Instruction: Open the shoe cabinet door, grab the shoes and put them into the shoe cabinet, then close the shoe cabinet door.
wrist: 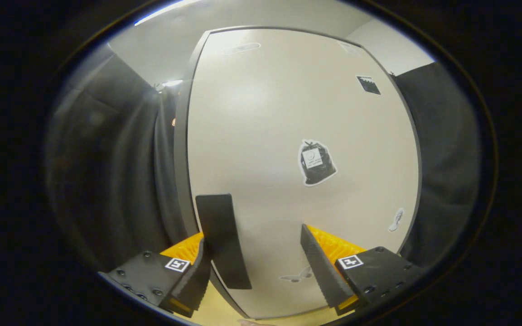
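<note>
A: Shoe cabinet door [288,149] dead ahead, pale flat panel, dark edge band running down at 9 o'clock. Looks flush with the carcass, though hard to be sure from this close. Shoes: can't say where from here.

B: Gripper [261,262] state?

A: Jaws spread wide, pinching nothing. Dark handle tab [222,240] just inside the left finger, at 7 o'clock of the panel, right by the edge band. Right finger well off it, over bare panel.

B: Handling guess?

A: Stiff board, rigid, probably light to swing on hinges. Face smooth and glossy, likely slippery, no purchase on the flat itself. Best hold judged to be the handle tab: thin, flat, sticking out along the free edge, fit for a pinch across its thickness. Hinges presumably on the 3 o'clock side, not visible.

B: Stage?

A: Ambiguous. Shut door fits either before opening or after closing with shoes inside. No call either way.

B: Surface, room?

A: Trash-bag sticker [316,163] at centre-right, small dark sticker [368,84] at 1 o'clock, butterfly sticker [296,275] low between the fingers, another small one [397,220] at 4 o'clock. Black curtain [107,172] at 9 o'clock and 3 o'clock, white wall above at 12. Strip of pale floor under the fingers at 6.
</note>
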The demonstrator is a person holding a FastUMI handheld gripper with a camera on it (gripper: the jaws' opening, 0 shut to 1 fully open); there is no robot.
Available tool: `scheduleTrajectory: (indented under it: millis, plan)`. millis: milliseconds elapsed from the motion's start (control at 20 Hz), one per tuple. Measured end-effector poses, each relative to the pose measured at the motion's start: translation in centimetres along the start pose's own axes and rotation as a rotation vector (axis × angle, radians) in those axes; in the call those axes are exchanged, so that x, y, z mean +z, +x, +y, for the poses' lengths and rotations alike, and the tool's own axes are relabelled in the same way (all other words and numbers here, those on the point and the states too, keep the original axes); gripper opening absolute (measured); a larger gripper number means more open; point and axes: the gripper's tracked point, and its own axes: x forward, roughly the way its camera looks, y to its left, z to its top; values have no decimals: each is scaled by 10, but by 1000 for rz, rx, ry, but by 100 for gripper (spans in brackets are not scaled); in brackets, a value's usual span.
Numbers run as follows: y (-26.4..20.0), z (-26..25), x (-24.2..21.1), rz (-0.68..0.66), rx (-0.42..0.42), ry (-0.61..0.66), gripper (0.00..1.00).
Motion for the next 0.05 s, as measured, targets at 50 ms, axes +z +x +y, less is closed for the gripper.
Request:
scheduleTrajectory:
  millis: [50]
  plan:
    - [0,1,0,3,8,5,100]
